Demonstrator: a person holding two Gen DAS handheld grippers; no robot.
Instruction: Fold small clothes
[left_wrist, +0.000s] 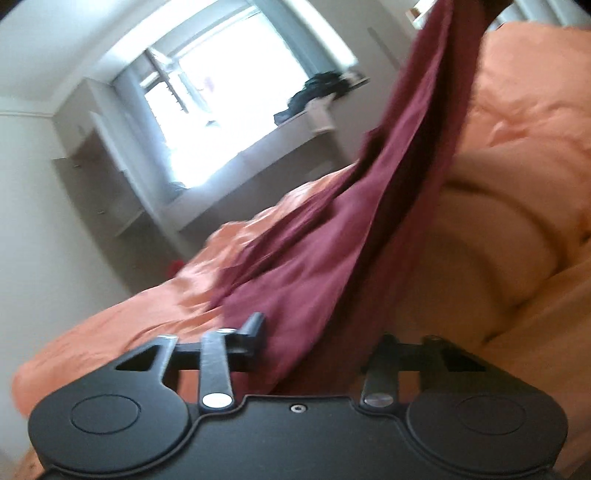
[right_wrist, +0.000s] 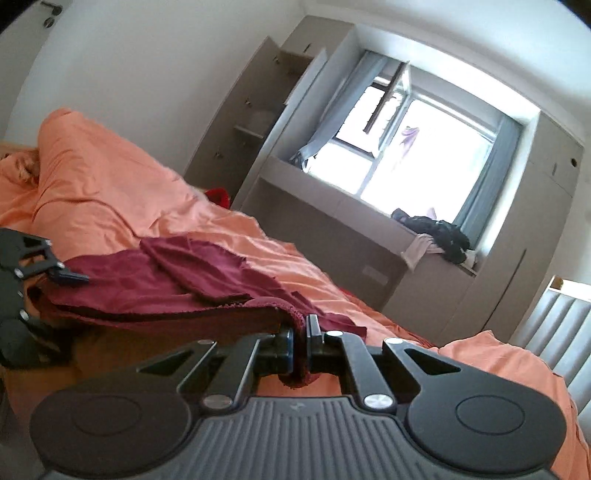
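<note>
Two grippers were on one dark red garment (left_wrist: 332, 240), which lay partly on the orange bedcover (left_wrist: 129, 325) and partly lifted off it.

On the left, my left gripper (left_wrist: 321, 332) had its fingers apart with a thick fold of the red cloth running down between them. The cloth hid the inner face of one finger. I could not tell whether the pads were pressing on the fabric or merely standing either side of it. From there the garment rose in a taut, creased band toward the upper right of the left wrist view, well clear of the bedding.

Further right, my right gripper (right_wrist: 306, 332) had its fingers together, clamped on a bunched red hem. A small loop of fabric hung out beneath the pads. Beyond it the rest of the garment spread flat and rumpled over the bed.

I judged this to be the opening step: getting hold of two edges so the piece could be lifted and spread before any fold. No fold had been made yet. The next move called for a firm hold on the left. Then both hands had to draw apart to pull the cloth flat and lay it down smooth on the bedcover.

I could read no brand, label or writing. A tiny emblem on the right gripper's ribbed body was too small to make out.
</note>
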